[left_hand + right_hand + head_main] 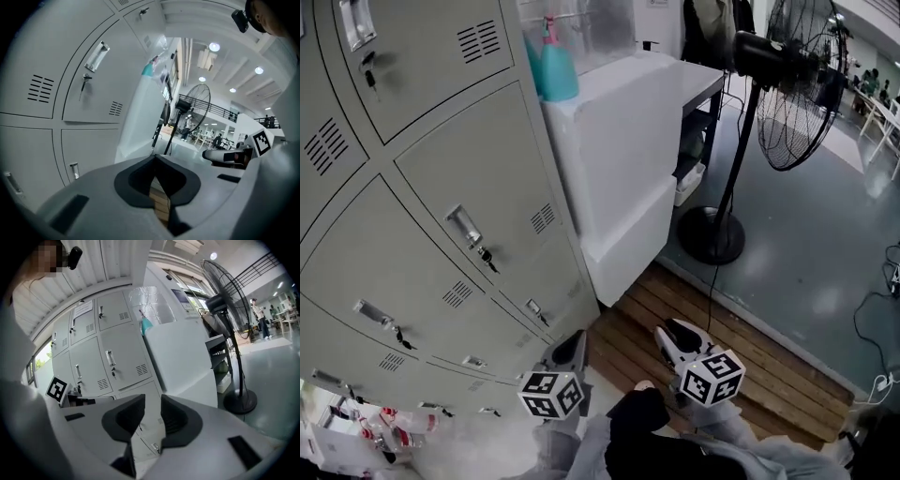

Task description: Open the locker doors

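Note:
A bank of grey locker doors [441, 187] fills the left of the head view, all closed. Each has a metal pull handle [463, 224] with a key [486, 256] hanging below it. My left gripper [573, 341] hovers low in front of the bottom lockers, touching none of them. Its jaws meet at the tips [154, 156] with nothing between them. My right gripper [668, 331] is beside it over the wooden floor. Its jaws [153, 401] stand apart and empty, pointing toward the lower locker doors [119, 359].
A white cabinet [623, 159] stands against the lockers' right side with a teal spray bottle [553, 66] on top. A black pedestal fan [797, 84] has its base [711, 234] on the grey floor. Wooden slats [759, 361] lie underfoot. Cables [874, 323] run at the right.

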